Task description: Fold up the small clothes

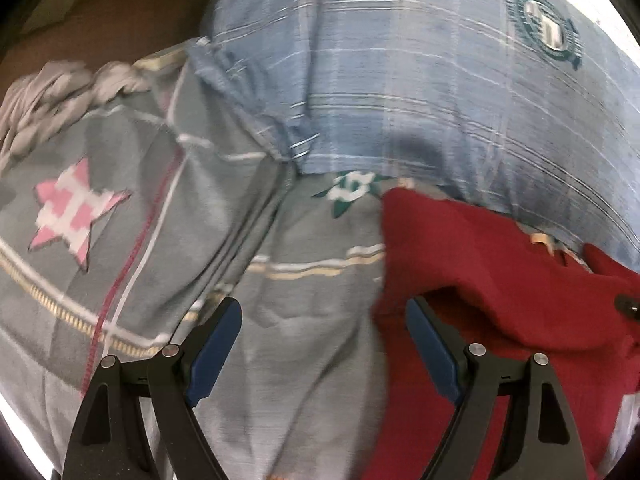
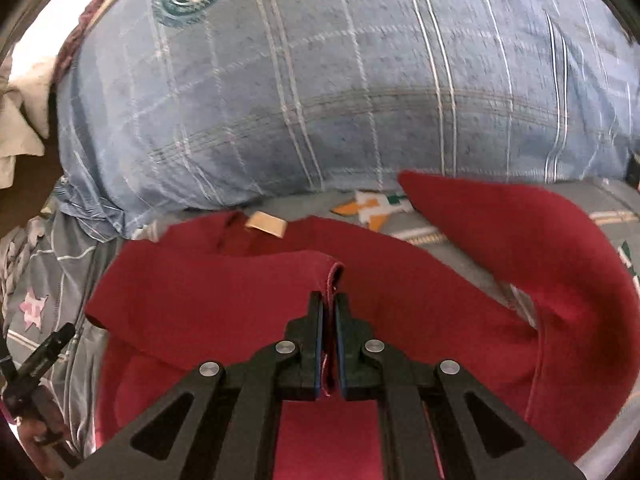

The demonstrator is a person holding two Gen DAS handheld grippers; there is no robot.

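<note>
Two grippers work over a bed laid with a grey patterned sheet [image 1: 168, 216]. At the far left of the left wrist view a bunched pale grey cloth [image 1: 60, 88] lies at the sheet's edge, and just right of it a pink and white star [image 1: 78, 212] is printed on the sheet. The left gripper [image 1: 324, 320] hangs above bare sheet with its jaws spread wide and nothing between them; its right finger [image 1: 430, 336] sits at the left edge of the red garment [image 1: 500, 280], though whether it touches the cloth cannot be told. Behind, a blue plaid pillow [image 1: 440, 80] with a round teal emblem [image 1: 546, 24] lies along the far side, the garment's far edge close against it.

In the right wrist view a crumpled white cloth [image 2: 24, 120] shows at the far left, beside the pillow [image 2: 320, 100]. The red garment [image 2: 208, 292] is spread across the sheet [image 2: 440, 236] in front of the pillow, a tan label [image 2: 267, 225] showing at its far edge. The right gripper [image 2: 329, 300] is closed tight on a hemmed fold of the garment, the red cloth pinched between its blue pads [image 2: 319, 340]. To the right a long red part of the garment [image 2: 560, 264] curves away toward the pillow.
</note>
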